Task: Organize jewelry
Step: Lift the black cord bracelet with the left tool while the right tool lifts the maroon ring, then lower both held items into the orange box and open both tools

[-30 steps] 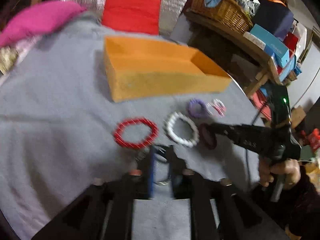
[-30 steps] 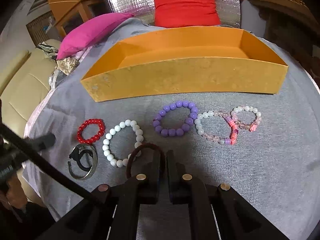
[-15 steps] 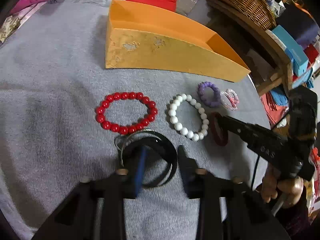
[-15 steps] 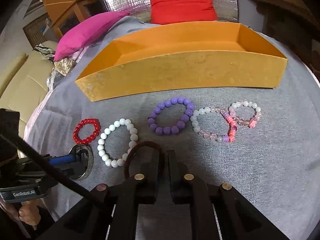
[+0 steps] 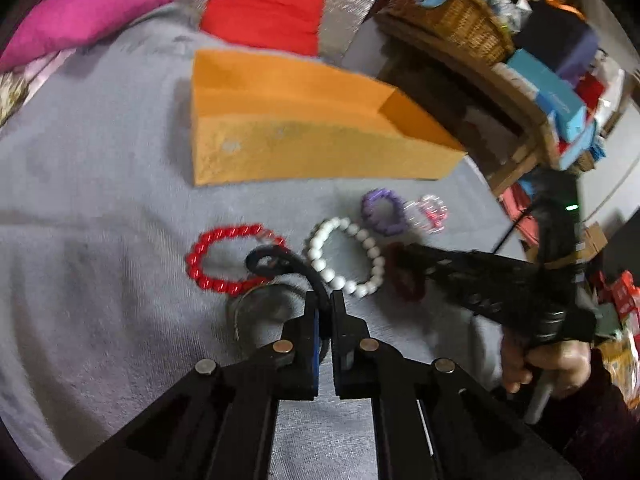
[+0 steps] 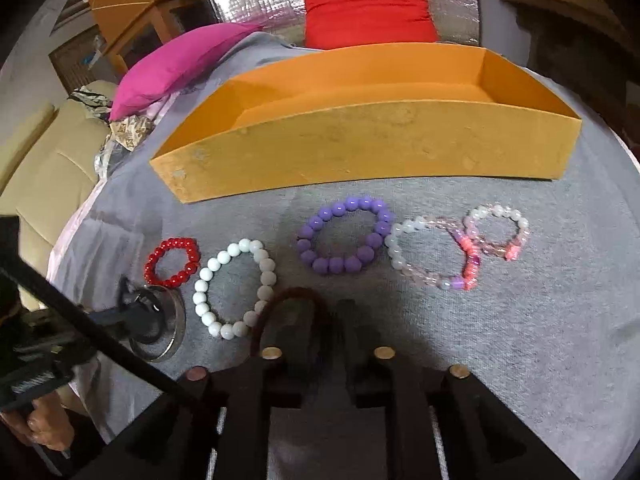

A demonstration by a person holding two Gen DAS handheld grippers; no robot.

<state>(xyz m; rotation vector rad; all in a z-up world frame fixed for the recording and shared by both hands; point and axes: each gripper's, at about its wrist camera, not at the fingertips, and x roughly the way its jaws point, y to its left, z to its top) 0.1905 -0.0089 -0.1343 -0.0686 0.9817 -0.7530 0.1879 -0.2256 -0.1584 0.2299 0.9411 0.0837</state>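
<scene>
The left tool (image 5: 324,300) is pinching a thin black band (image 5: 280,262), lifting it just above the silver bangle (image 6: 160,320), left of the white bead bracelet (image 6: 234,288). It looks light and floppy. The right tool (image 6: 320,320) is gripping a dark red band (image 6: 280,304); the orange tray (image 6: 360,148) is waiting at the far side.

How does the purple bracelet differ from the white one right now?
The purple bracelet has larger beads in a tighter ring and lies nearer the orange box; the white bracelet has smaller beads in a longer oval, nearer the tools. The purple one lies apart; the white one meets the dark red band. Both lie flat on the grey cloth.
</scene>
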